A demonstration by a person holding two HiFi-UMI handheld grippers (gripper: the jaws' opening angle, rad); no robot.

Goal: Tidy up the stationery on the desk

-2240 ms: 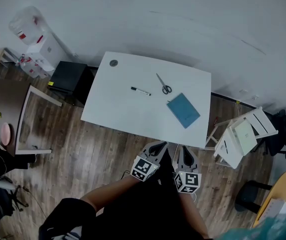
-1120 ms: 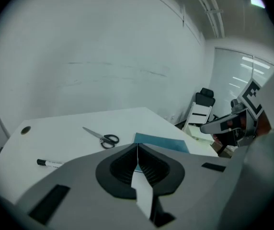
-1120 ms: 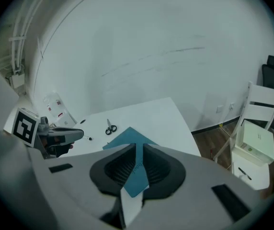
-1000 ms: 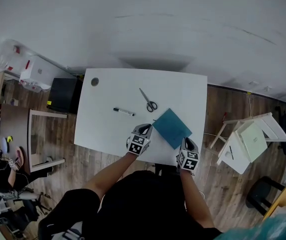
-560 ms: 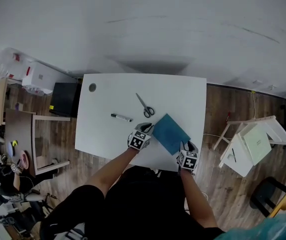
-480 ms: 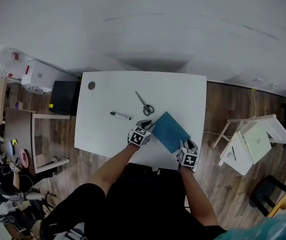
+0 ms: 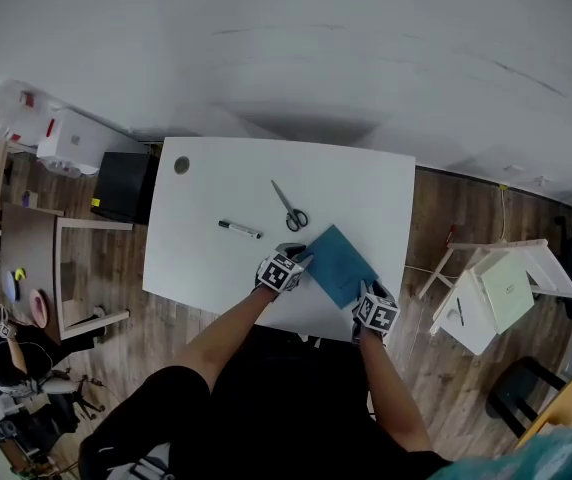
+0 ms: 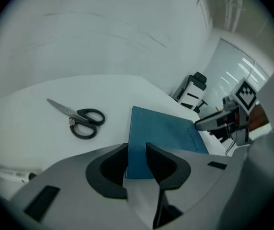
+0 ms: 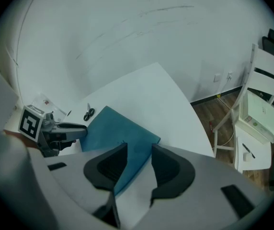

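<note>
**Both claws at the blue notebook, one on each side**

I am holding my left claw (image 7: 295,255) at the left corner of the blue notebook (image 7: 338,265) and my right claw (image 7: 368,292) at its near right edge. The notebook is lying flat and closed on the white desk (image 7: 206,188), turned at an angle, in the near right part of the top.

Looking along my left claw (image 8: 137,150), the jaws are standing a little apart. The notebook's (image 8: 163,133) near left edge is showing in the narrow gap between them. I cannot tell whether either jaw is touching the cover. My other claw (image 8: 213,122) is showing at the notebook's far side in this view.

Looking along my right claw (image 9: 139,150), the jaws are likewise standing apart. The notebook's (image 9: 115,128) near edge is running into the gap between them, with no squeeze on it that I can see.

The scissors (image 7: 289,206) are lying closed, just beyond the notebook and to the left, with the black handles toward me and the blades pointing far left. They are lying apart from the notebook. The marker pen (image 7: 239,229) is lying farther left, well apart from both, roughly level with my left claw.

A round dark grommet (image 7: 181,165) is sitting in the desk's far left corner. A black cabinet (image 7: 121,186) is standing on the wooden floor to the left of the desk. A white chair (image 7: 496,293) with papers on it is standing to the right.
</note>
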